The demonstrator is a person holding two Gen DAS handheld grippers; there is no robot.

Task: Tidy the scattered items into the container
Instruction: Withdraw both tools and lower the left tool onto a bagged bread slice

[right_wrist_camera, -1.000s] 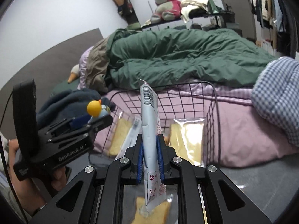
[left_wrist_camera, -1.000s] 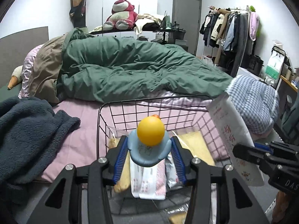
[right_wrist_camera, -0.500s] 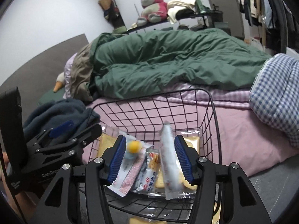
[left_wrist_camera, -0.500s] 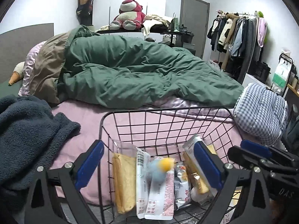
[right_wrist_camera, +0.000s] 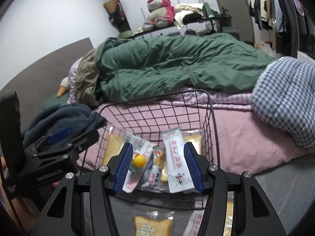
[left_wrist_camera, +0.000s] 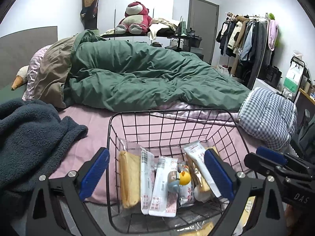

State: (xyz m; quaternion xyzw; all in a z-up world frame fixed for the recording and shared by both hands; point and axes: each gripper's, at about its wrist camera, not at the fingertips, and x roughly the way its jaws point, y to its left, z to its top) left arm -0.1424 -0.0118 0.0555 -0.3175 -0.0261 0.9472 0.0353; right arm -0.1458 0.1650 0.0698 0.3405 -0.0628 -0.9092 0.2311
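Note:
A black wire basket stands on the grey floor against the bed. In it lie bread packs, white snack packets and a small duck toy with a yellow head. My left gripper is open and empty, just above the basket's near side. My right gripper is open and empty over the basket's near edge. A bread pack and a packet lie on the floor below the right gripper.
The bed with a pink sheet, a green duvet and a dark blue fleece blanket is behind the basket. A blue checked pillow lies at the right. A clothes rack stands at the far right.
Both grippers opened. The left one dropped the duck toy and the right one dropped the white packet; both now lie in the basket. Both grippers drew slightly nearer the basket.

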